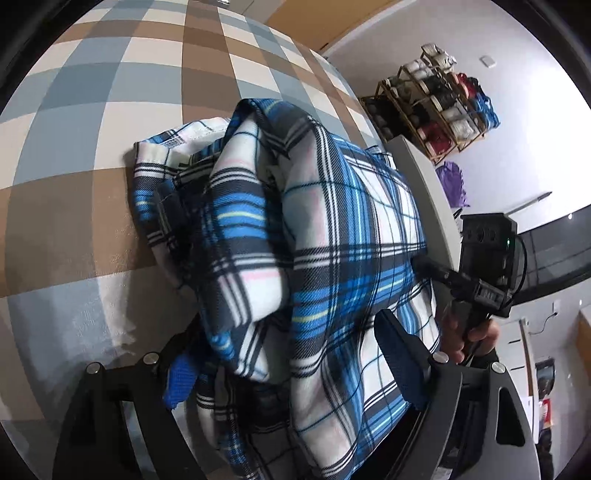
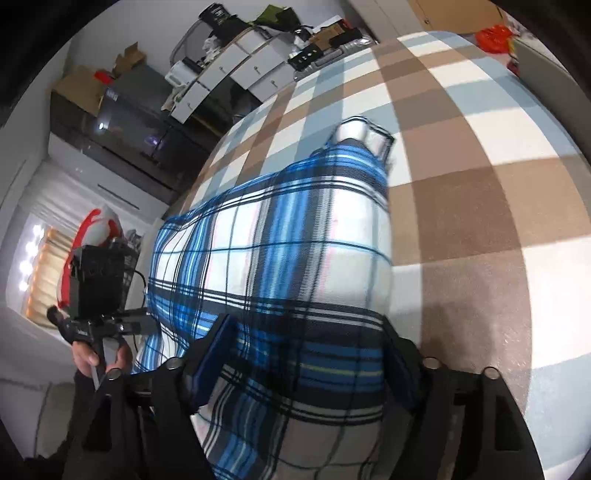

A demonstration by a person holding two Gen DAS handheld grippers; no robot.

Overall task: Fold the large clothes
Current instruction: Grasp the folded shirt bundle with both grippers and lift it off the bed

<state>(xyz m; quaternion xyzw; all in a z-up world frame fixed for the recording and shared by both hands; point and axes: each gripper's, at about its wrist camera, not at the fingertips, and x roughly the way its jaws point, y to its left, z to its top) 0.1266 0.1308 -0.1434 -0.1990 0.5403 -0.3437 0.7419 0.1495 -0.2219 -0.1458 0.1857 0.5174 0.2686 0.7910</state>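
Observation:
A blue, white and black plaid shirt [image 1: 325, 229] lies bunched on a bed with a brown, grey and white checked cover [image 1: 92, 110]. Its far end with the collar [image 1: 173, 147] rests on the cover, and its near end rises toward the camera. My left gripper [image 1: 284, 350] has a thick fold of it filling the gap between the blue pads [image 1: 399, 365]. In the right wrist view the shirt [image 2: 295, 229] stretches away over the cover [image 2: 461, 184]. My right gripper [image 2: 308, 328] clamps its near edge. A hand [image 2: 96, 358] holds the left tool at the shirt's left side.
A wooden rack of shoes [image 1: 436, 107] and a purple bag [image 1: 452, 181] stand by the wall beyond the bed's grey end board [image 1: 421, 177]. White drawers [image 2: 229, 70], a dark cabinet [image 2: 122, 129] and an orange bag [image 2: 493, 35] ring the bed.

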